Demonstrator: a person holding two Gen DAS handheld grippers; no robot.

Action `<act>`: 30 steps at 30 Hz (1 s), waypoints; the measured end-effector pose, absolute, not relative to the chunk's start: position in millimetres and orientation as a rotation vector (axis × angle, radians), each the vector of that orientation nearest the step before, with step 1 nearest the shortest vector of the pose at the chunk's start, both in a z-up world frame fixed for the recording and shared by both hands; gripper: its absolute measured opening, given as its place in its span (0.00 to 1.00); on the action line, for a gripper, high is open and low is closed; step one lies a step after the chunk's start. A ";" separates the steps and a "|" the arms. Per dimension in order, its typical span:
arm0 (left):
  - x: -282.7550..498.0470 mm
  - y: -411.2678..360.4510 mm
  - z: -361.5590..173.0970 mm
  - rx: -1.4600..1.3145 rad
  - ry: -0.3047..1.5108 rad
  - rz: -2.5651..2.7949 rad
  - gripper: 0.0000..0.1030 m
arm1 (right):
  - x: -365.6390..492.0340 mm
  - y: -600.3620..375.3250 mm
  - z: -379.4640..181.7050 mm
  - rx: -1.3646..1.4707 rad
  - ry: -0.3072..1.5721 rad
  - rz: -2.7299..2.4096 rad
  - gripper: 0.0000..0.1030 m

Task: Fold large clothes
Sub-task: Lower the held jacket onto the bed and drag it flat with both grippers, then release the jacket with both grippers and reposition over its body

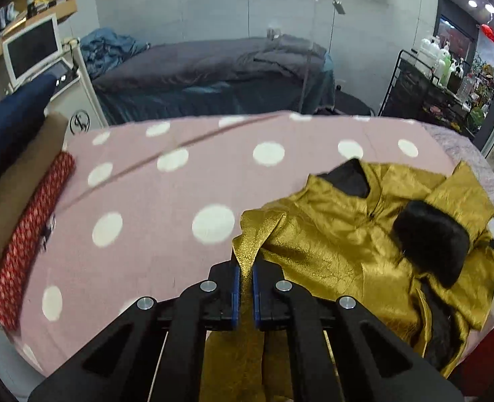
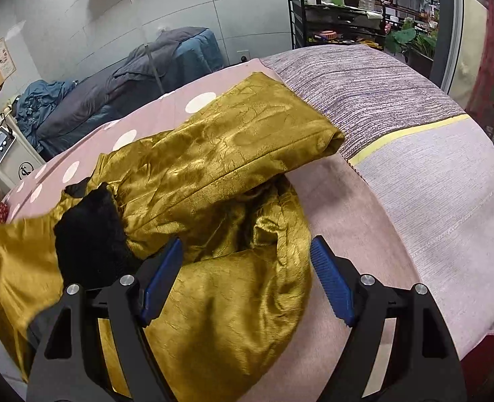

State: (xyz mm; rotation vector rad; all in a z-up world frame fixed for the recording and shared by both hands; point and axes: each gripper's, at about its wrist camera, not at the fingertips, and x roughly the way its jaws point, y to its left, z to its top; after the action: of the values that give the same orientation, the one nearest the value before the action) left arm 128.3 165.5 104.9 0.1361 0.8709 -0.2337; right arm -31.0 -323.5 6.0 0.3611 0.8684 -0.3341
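Left wrist view: left gripper (image 1: 243, 288) at lower centre of frame, jaws pressed together on a fold of the gold jacket (image 1: 347, 234), fabric running down between the blue pads (image 1: 235, 296). Jacket lies crumpled in the right half of the frame on the pink polka-dot blanket (image 1: 166, 201) covering the bed; black fur cuff (image 1: 431, 241) on top at right, black collar lining (image 1: 350, 176) above it. Red patterned cloth roll (image 1: 29, 234) along the blanket's left edge. Right wrist view: right gripper (image 2: 247, 268) at lower centre, jaws spread wide, holding nothing, hovering over bunched gold fabric. One sleeve (image 2: 247, 134) extends toward upper centre, ending near the grey striped cover (image 2: 364, 93). Cuff (image 2: 89, 234) at left, touching the left blue pad (image 2: 161, 281). Judgement: early step, garment not yet spread; only one edge is secured. Next move likely calls for the right jaws to close on an opposite edge or hem, then both pull apart to flatten the jacket before any fold. Slippery satin may slide from a shallow pinch.
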 end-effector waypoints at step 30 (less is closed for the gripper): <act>69.7 140.9 -38.6 0.156 1.150 -0.198 0.87 | 112.8 -109.5 -44.6 -0.523 0.925 -0.046 0.42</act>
State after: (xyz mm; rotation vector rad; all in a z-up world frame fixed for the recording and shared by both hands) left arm 69.7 140.9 -38.6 0.1560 1.1497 -0.1976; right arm 112.8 -109.5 -44.6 -0.5233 0.9246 -0.0465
